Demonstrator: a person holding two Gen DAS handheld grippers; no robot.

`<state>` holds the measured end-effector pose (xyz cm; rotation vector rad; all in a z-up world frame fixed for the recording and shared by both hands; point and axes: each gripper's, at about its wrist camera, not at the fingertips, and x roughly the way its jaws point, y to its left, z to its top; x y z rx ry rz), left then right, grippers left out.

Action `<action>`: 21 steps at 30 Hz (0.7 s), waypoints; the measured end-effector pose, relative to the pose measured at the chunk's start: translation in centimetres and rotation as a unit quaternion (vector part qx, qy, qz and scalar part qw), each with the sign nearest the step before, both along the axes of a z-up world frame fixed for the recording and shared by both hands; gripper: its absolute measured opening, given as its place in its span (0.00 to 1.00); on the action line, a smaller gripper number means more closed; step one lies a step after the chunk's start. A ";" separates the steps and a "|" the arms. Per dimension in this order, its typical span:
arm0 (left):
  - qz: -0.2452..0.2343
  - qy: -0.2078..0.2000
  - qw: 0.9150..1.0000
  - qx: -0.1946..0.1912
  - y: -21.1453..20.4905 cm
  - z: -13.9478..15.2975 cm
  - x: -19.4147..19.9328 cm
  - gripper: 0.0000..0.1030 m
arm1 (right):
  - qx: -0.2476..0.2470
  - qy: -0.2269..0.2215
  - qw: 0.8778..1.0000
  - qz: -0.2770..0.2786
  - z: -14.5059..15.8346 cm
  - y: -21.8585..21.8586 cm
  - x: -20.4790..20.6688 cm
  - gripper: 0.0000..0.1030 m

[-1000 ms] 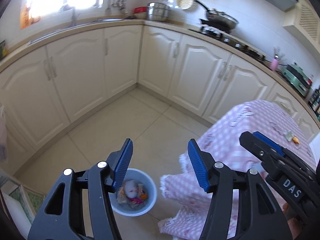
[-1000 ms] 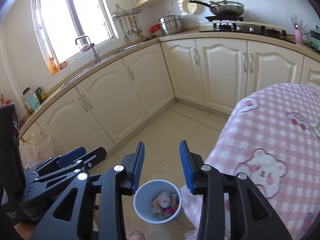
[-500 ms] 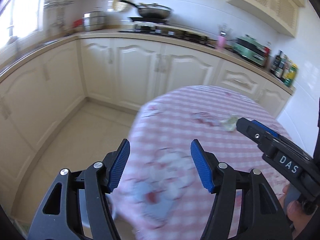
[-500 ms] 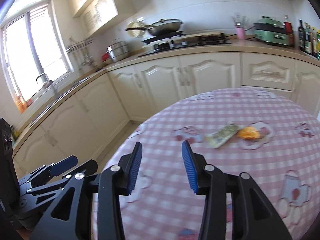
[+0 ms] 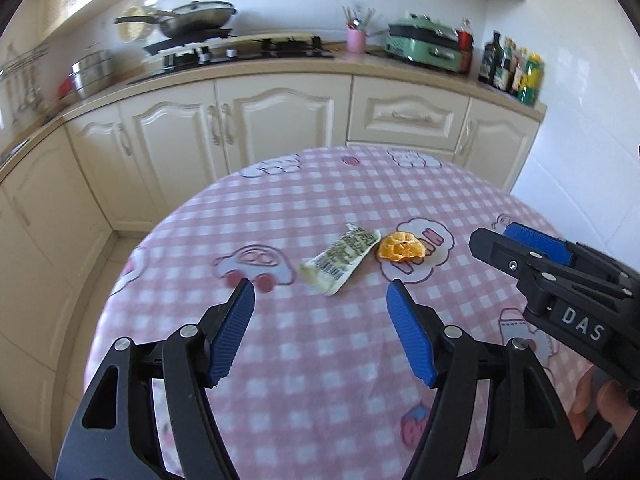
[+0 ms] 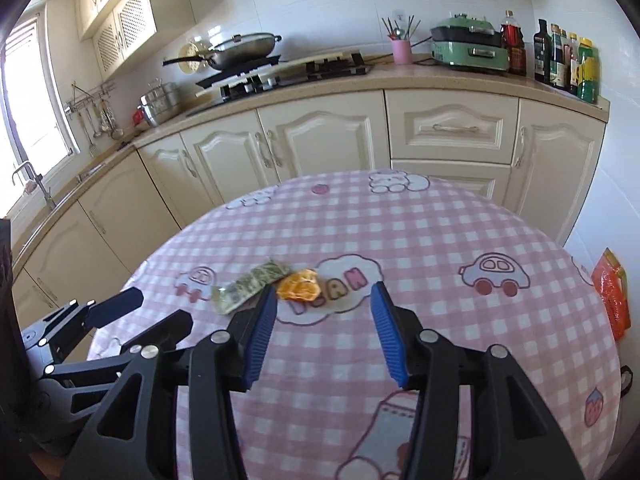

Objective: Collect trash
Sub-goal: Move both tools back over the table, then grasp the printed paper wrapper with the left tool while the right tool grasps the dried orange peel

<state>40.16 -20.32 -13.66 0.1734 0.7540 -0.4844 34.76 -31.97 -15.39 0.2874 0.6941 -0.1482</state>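
Worktop [image 5: 320,360] under its pink checked cloth fills the space ahead of both your tools. Your left tool [image 5: 320,300] is released, its jaws just widened with nothing between them; the crumpled wrapper [image 5: 340,258] lies just beyond its tips. Your right tool [image 6: 324,296] is likewise released, jaws just widened and bare, and the orange peel [image 6: 299,285] sits just ahead of its left finger, touching the wrapper's end.

The left finger of the right gripper [image 6: 324,304] is hiding one end of the wrapper [image 6: 250,286], its print staying unreadable
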 end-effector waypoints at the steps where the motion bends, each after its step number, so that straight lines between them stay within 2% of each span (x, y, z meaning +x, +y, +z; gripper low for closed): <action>1: -0.005 0.003 1.000 0.003 -0.4 -0.3 0.3 0.64 | 0.001 0.005 1.000 0.001 -0.4 -0.4 0.3 0.48; 4: -0.017 0.016 1.000 0.013 -1.6 -1.4 1.6 0.64 | 0.007 0.016 1.000 0.004 -1.5 -1.3 1.0 0.48; 11: -0.001 0.027 0.999 0.043 -3.2 -3.2 4.2 0.64 | 0.013 0.033 0.999 0.009 -3.1 -2.5 2.6 0.48; 15: 0.004 0.047 0.998 0.038 -3.5 -3.6 5.5 0.64 | 0.009 0.040 0.999 0.028 -3.7 -2.0 3.5 0.51; 17: 0.006 0.052 0.998 0.040 -3.6 -3.8 5.8 0.59 | 0.012 0.045 0.998 0.044 -3.9 -1.5 4.1 0.52; 18: 0.005 0.051 0.998 0.039 -3.7 -3.7 5.9 0.47 | 0.010 0.046 0.998 0.047 -3.9 -1.3 4.3 0.52; 21: 0.005 0.051 0.998 0.033 -3.6 -3.7 6.1 0.31 | -0.008 0.049 0.997 0.056 -3.8 -0.4 5.1 0.53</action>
